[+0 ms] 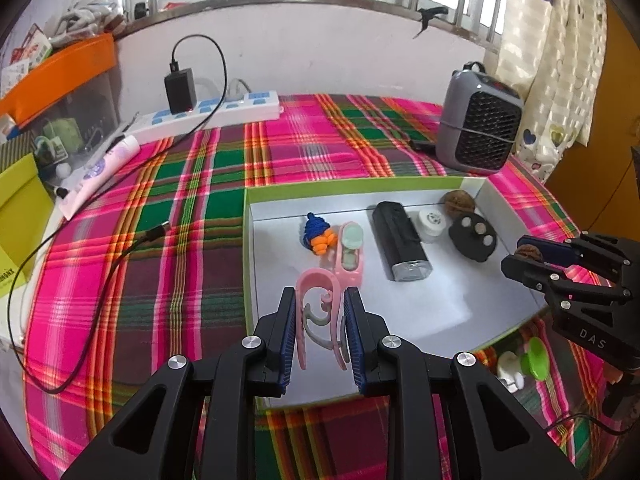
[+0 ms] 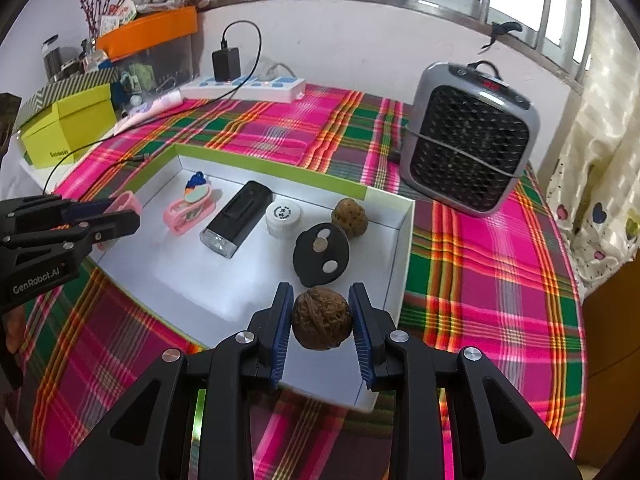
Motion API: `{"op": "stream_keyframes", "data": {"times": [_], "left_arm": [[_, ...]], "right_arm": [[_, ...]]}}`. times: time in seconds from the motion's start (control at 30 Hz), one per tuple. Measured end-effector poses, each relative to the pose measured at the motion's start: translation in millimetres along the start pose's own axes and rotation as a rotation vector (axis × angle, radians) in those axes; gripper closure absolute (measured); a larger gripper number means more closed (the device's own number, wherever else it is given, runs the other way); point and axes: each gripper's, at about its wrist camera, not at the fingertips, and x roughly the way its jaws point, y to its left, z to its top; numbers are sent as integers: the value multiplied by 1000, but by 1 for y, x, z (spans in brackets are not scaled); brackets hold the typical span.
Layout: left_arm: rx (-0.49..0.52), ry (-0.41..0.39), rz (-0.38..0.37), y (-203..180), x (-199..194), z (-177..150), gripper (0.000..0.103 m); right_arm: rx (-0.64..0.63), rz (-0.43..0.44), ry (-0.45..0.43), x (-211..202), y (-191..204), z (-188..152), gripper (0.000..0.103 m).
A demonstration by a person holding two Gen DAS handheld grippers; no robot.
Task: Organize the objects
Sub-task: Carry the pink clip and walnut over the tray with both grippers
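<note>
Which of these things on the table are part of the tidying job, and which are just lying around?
Part of the job:
- white tray
- pink clip in the left gripper
- walnut in the right gripper
- in the tray: flashlight, second walnut, white cap, black disc

Lying about:
- heater
- power strip
- green box

Loud pink-green-orange plaid tablecloth [image 2: 480, 264], white tray [image 2: 404, 240] with lime-green rim, pink clip [image 1: 320, 320], brown walnut [image 2: 322, 318], grey heater [image 2: 468, 136].
</note>
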Motion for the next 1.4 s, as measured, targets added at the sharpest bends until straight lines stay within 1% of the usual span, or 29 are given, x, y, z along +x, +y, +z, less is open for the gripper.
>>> {"op": "stream_keyframes", "data": {"times": [0.23, 0.4, 0.67, 0.87, 1.4], "left_arm": [[3, 26, 7, 1, 15, 6, 81], [20, 30, 7, -2, 21, 8, 82], [37, 42, 10, -6, 29, 12, 81], [47, 38, 27, -8, 34, 17, 81], [60, 33, 37, -9, 40, 20, 81]], "right_arm": [[-9, 6, 30, 14, -1, 2, 73], [-11, 1, 41, 21, -3, 4, 73], [-28, -8, 35, 28, -4, 9, 73], [-46, -21, 27, 31, -2, 11, 73], [-66, -18, 3, 36, 0, 14, 73]]}}
